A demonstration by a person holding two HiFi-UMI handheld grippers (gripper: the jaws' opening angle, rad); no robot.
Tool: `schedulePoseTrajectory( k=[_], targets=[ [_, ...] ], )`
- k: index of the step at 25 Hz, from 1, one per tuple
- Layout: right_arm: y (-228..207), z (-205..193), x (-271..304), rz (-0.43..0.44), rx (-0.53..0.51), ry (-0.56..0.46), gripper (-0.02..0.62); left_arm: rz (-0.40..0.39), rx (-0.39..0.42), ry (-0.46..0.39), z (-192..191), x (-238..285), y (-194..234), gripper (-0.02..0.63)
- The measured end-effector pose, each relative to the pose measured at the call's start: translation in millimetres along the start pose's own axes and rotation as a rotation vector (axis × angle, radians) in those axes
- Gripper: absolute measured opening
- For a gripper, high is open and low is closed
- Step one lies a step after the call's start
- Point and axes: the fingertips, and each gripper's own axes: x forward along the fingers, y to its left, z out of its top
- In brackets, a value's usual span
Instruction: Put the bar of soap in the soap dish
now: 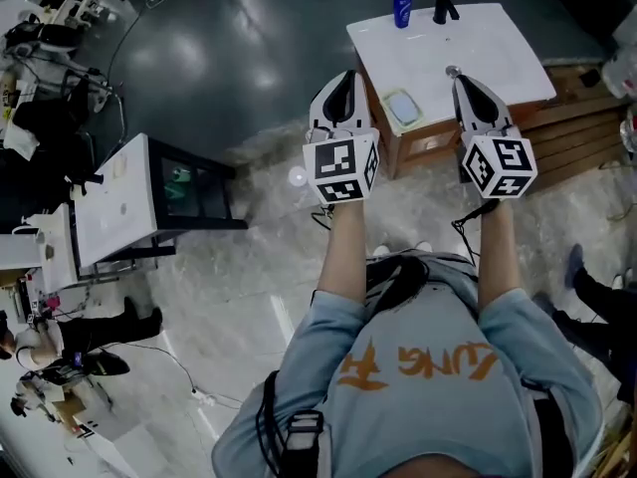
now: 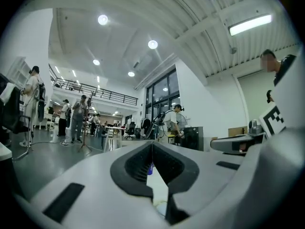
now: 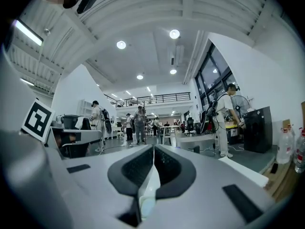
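In the head view a small rectangular soap dish (image 1: 403, 109) with a pale bar-like shape in it lies at the near left corner of a white counter (image 1: 498, 48). My left gripper (image 1: 343, 75) is held level just left of the dish, jaws shut and empty. My right gripper (image 1: 464, 81) hangs over the counter's near edge, also shut on nothing. In the left gripper view the pads of the left gripper (image 2: 152, 145) meet, and a strip of the counter (image 2: 159, 191) shows below them. The right gripper (image 3: 153, 148) has its pads together too.
A blue bottle (image 1: 402, 5) and a black tap (image 1: 443, 3) stand at the counter's far edge. Wooden boards (image 1: 572, 118) lie to the right of it. A white-topped black stand (image 1: 119, 202) is at the left, with people beyond it. A person's shoe (image 1: 577, 265) is at the right.
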Motion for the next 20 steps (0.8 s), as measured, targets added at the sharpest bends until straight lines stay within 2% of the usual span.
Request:
schedulePoseTrajectory(
  k=[14,20],
  targets=[
    [-5,6,-1,-0.01,-0.041,-0.007,0.032,-0.004,0.004,-0.008,-6,6,-8,0.025],
    [-6,6,-2,-0.015,-0.06,-0.005,0.032,0.008,0.032,0.01,-19,4,-8,0.025]
  ],
)
